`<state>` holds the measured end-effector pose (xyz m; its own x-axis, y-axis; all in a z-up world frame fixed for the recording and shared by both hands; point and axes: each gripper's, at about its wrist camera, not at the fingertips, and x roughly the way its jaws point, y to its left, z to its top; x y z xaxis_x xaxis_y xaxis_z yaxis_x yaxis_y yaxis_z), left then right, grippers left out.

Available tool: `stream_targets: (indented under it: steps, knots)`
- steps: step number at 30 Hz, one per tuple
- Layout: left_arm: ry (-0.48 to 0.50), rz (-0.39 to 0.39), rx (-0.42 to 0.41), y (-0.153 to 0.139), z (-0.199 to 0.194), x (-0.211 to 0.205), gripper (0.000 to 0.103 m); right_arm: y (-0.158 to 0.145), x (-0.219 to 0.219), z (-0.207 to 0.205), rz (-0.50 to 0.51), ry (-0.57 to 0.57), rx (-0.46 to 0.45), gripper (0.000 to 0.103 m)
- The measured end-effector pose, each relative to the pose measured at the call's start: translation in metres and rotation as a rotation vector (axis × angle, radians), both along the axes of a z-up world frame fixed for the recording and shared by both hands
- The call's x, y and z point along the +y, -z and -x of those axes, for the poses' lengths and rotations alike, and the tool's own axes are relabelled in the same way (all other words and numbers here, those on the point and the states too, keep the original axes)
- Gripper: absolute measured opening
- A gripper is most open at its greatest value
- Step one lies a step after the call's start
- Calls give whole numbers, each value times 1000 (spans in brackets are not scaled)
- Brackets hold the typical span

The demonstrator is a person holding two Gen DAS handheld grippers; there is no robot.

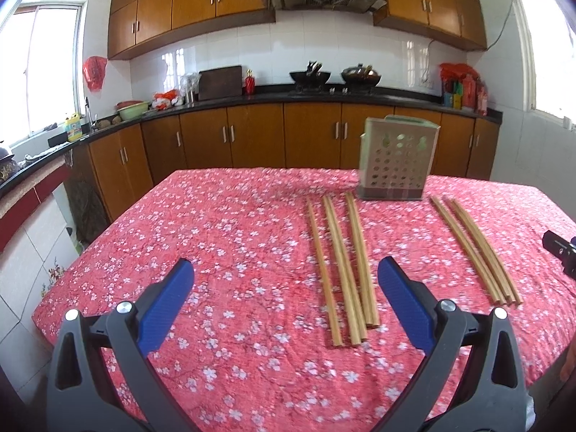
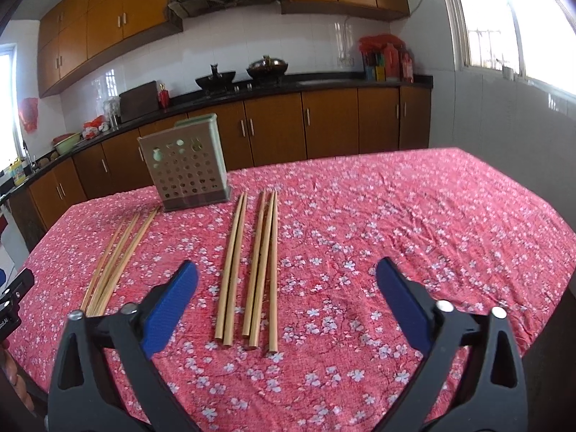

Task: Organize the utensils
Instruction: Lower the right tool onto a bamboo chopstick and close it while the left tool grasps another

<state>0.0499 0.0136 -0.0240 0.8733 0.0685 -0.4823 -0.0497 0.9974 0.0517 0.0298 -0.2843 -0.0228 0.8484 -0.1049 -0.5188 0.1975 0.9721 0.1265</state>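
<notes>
Two loose groups of chopsticks lie flat on our counter [image 2: 414,216], which is covered by a red flowered cloth, and none of them stands in the perforated holder [image 2: 187,165] yet, so we judge the sorting has barely begun. Our left group of chopsticks [image 1: 340,270] is three sticks, fanned a little, with far tips near the holder's base. Our right group of chopsticks [image 2: 252,270] counts five in the right wrist view: a tight pair and three beside it, roughly parallel. The holder stands upright toward the far edge, between the far ends of both groups, and we cannot see inside it. Our left tongs [image 1: 286,280] hover above the cloth with jaws wide apart, holding nothing, the left group just to their right. Our right tongs [image 2: 288,280] are likewise spread and empty, aimed over the near ends of the right group. Everything remains to be gathered and dropped in.
</notes>
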Motion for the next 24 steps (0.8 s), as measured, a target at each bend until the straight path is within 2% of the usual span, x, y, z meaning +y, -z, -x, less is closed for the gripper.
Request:
stream_targets:
  steps: [2,3,5,8,10,13,17,24]
  knots:
    - [-7,-4,25,1,-9,1,99,5,-3,-12,-15,-1,56,68]
    - [-9,-5,39,2,-14,2,99,12,-7,-22,-36,-11,107,62]
    - [-16,-8,81,6,-27,4,98,21,-11,-35,-75,-30,168,42]
    - [-3,11,133,11,-40,7,88,35,-12,-50,-125,-54,245,29]
    - [7,37,174,17,-49,10,78,41,-8,-55,-132,-73,273,24]
    - [25,76,220,24,-58,12,69,46,-5,-61,-125,-94,311,20]
    - [61,89,270,33,-68,8,55,48,-3,-62,-69,-82,311,8]
    - [111,111,349,44,-87,1,35,46,-11,-60,-90,-53,308,8]
